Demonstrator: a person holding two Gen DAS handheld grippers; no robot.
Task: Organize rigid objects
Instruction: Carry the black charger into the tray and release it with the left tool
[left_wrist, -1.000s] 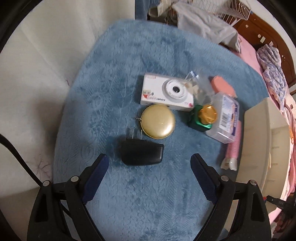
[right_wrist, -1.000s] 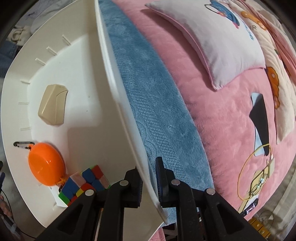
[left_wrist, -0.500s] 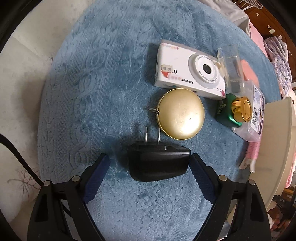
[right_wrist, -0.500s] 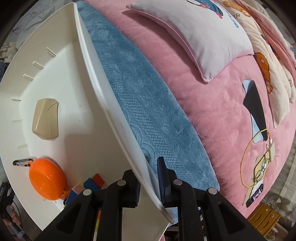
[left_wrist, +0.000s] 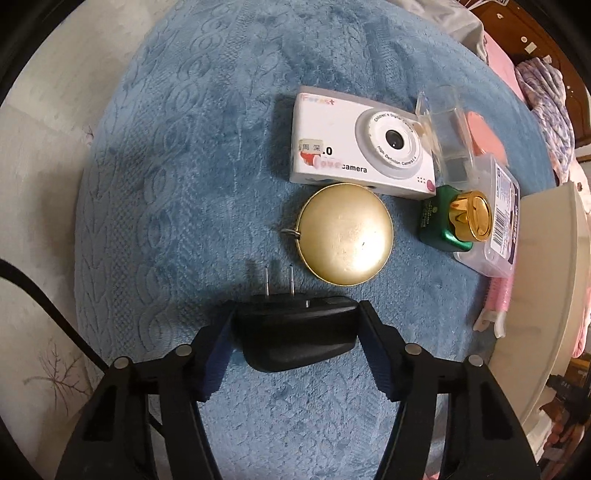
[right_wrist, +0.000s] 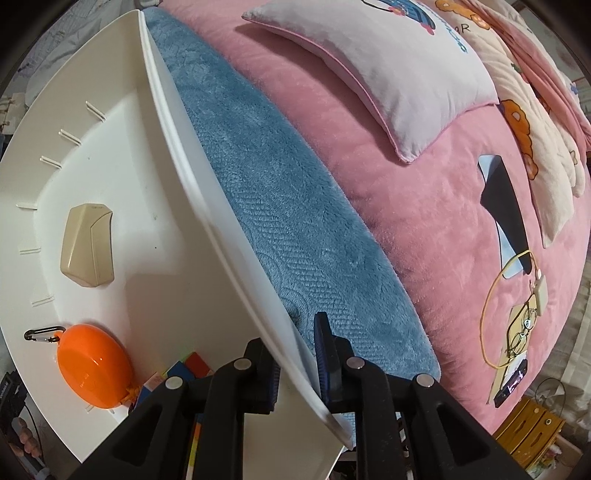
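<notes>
**Charger caught between the blue pads**

Blue plush blanket (left_wrist: 177, 155) spreads over the bed, and the left gripper (left_wrist: 295, 332) is down on it, pointing straight at the fabric. Its jaws have just been closing, and the black plug-in charger (left_wrist: 295, 332) now sits squarely between them, both blue pads (left_wrist: 376, 350) against its short ends. The charger lies flat, its long axis running from pad to pad, its two metal prongs aiming away from the gripper toward the gold round case (left_wrist: 345, 234). Just beyond that case lies the white toy camera (left_wrist: 358, 147), lens up; beside them stand a green bottle with a gold cap (left_wrist: 454, 218) and a clear plastic box (left_wrist: 495, 221).

Over on the other side, the right gripper (right_wrist: 295, 358) is clamped tight on the rim of the white bin (right_wrist: 207, 206). Inside it rest a beige block (right_wrist: 88, 243), an orange round case (right_wrist: 94, 369) and a colour cube (right_wrist: 184, 369).
</notes>
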